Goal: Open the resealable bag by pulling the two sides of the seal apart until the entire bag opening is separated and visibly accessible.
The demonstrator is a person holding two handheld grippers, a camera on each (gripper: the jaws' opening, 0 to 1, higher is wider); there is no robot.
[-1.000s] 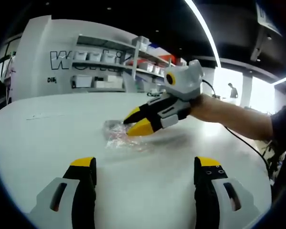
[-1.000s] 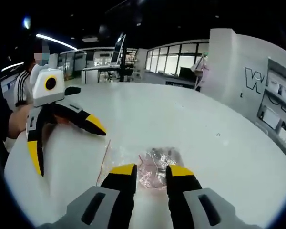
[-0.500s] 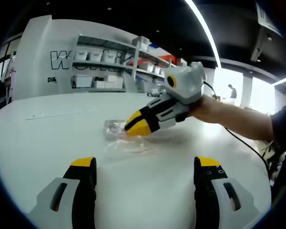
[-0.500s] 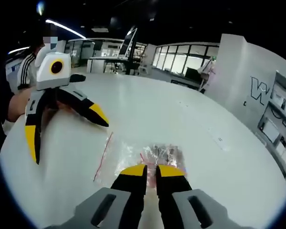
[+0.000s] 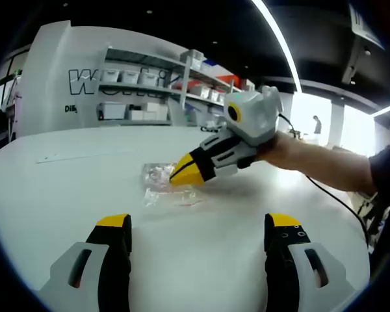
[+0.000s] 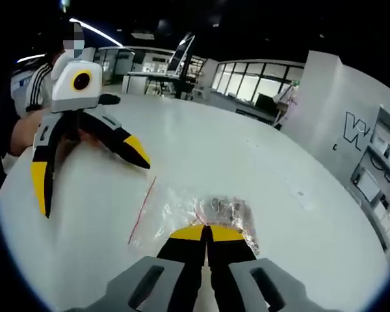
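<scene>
Clear bag (image 6: pixel 201 211), right tool (image 6: pixel 205 229) pinching it

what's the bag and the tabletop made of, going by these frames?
Bag: thin clear plastic film, glossy; it crinkles, glints, and the table shows through, with a red line along one edge. Tabletop: smooth white surface with a soft sheen, likely laminate or painted board, though the frames leave that open. The right tool is shut on the bag.
</scene>
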